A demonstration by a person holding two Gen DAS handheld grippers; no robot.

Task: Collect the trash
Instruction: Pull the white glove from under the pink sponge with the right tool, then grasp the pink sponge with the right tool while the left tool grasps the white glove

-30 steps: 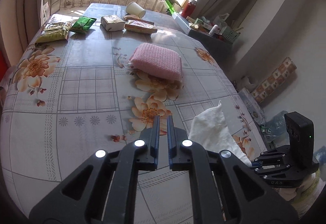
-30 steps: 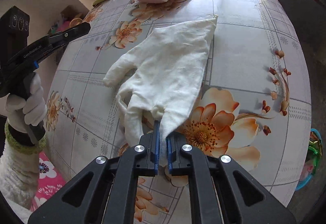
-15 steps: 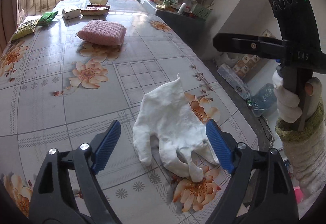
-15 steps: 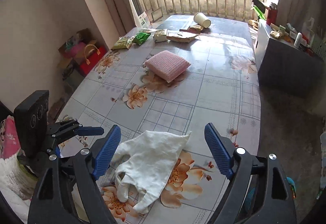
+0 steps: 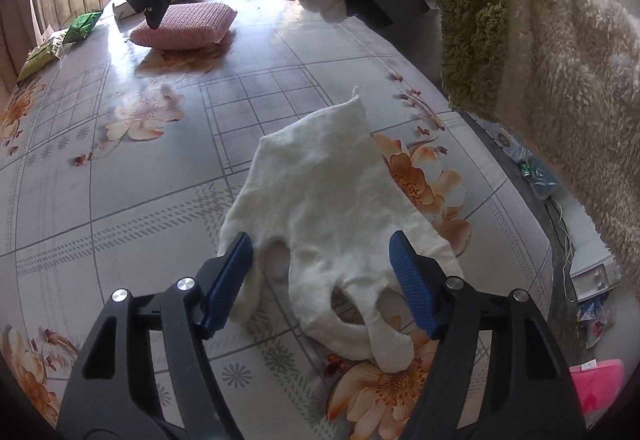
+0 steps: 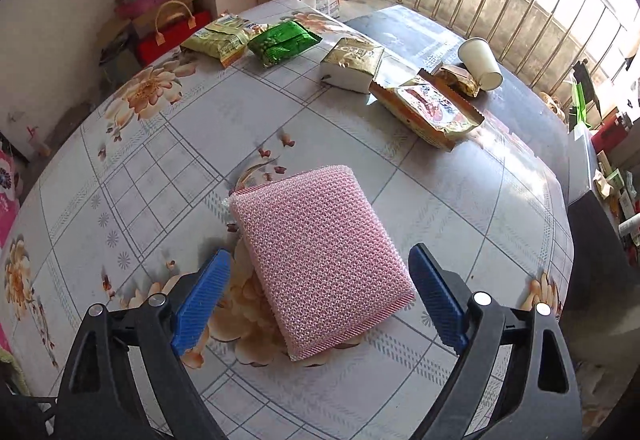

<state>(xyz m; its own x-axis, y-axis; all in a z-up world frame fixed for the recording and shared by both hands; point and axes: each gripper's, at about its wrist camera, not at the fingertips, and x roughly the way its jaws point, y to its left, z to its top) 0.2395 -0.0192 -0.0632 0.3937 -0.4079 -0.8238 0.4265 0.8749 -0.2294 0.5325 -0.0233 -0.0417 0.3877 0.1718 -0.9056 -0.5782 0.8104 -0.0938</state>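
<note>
Both grippers let go and split between two targets.

Left wrist view: the left gripper (image 5: 320, 280), shut a second earlier, was closing around the limp white cloth glove (image 5: 332, 207) without yet pinching it; cuff pointed away, fingers toward the camera. Right wrist view: the right gripper (image 6: 320, 296), having released the glove, gaped empty over the pink mesh scouring pad (image 6: 320, 260), long axis running away.

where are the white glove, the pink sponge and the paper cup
white glove (image 5: 320, 183), left wrist view, on its palm
pink sponge (image 6: 320, 260), right wrist view, middle of its top face
paper cup (image 6: 480, 59), right wrist view, on its side wall
</note>
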